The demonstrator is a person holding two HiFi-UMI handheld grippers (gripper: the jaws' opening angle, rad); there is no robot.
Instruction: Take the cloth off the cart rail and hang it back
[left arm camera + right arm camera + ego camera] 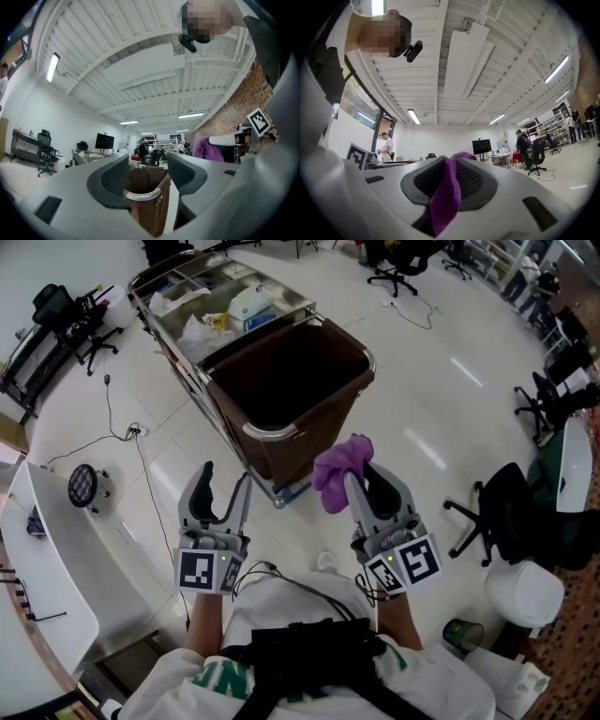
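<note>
Right hand-held gripper [364, 482] is pressed together on the purple cloth [339, 470]. The cloth bunches above the jaw tips and a strip runs down between the pads. It is clear of the cart rail [265, 431], held just to the rail's right in the head view. Left hand-held gripper [226, 482] is spread and grips nothing. Only print visible: black-and-white square markers on the marker cubes [415, 561]. Brown bag [281, 381] is open at the top. Bare floor [422, 409] to the cart's right, office chair [497, 512] near my right side.
</note>
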